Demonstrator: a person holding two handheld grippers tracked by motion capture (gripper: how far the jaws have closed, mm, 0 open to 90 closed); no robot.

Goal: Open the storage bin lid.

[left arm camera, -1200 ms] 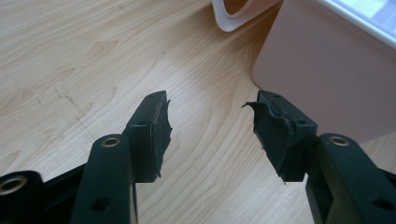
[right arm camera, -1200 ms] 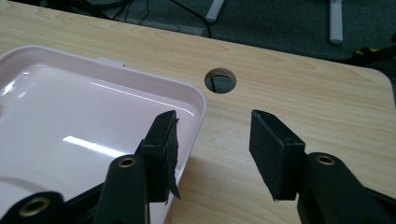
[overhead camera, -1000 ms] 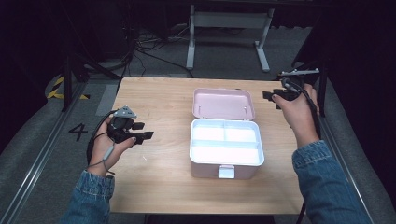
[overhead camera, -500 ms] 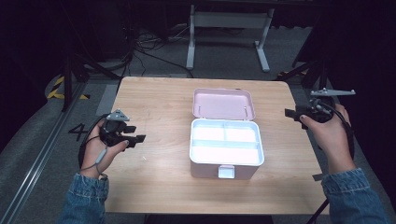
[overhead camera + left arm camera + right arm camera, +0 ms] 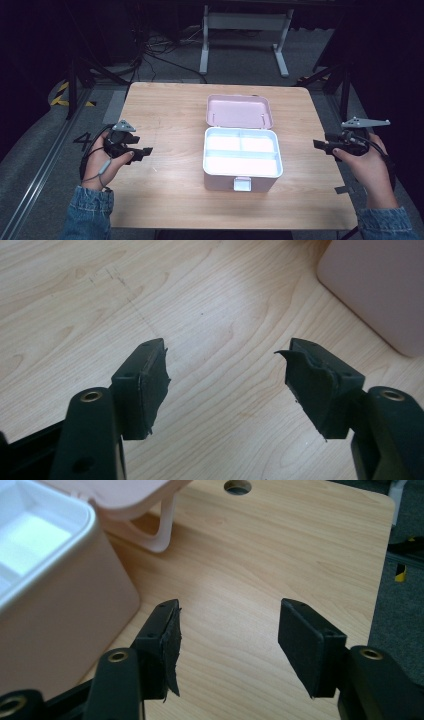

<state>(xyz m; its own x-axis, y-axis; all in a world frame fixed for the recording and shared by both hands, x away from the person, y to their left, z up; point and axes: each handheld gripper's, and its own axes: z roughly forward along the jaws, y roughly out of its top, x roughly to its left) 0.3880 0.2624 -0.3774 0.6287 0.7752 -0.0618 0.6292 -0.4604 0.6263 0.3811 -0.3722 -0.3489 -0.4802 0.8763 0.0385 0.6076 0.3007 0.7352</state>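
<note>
A pink box [image 5: 242, 160] stands in the middle of the wooden table [image 5: 170, 115], its lid [image 5: 239, 111] thrown back and its white tray showing. My left gripper [image 5: 145, 151] hovers over the table's left side, pointing at the box; its jaws have just been opening and stand open with nothing between them [image 5: 225, 380]. The box's pink wall [image 5: 380, 285] shows at the upper right of the left gripper view. My right gripper [image 5: 319, 145] is at the table's right edge, its jaws also just opened wide and empty [image 5: 227, 640]. The box [image 5: 55, 595] lies to its left.
A round hole [image 5: 237, 486] pierces the tabletop near the far edge. The lid's pink handle [image 5: 160, 527] rests on the table behind the box. A white stand [image 5: 245, 30] and cables sit on the floor beyond the table.
My right hand has swung from the box's lid out and back to the table's right edge. The left hand drifted slightly toward the left edge. Both grippers' jaws look wider.
</note>
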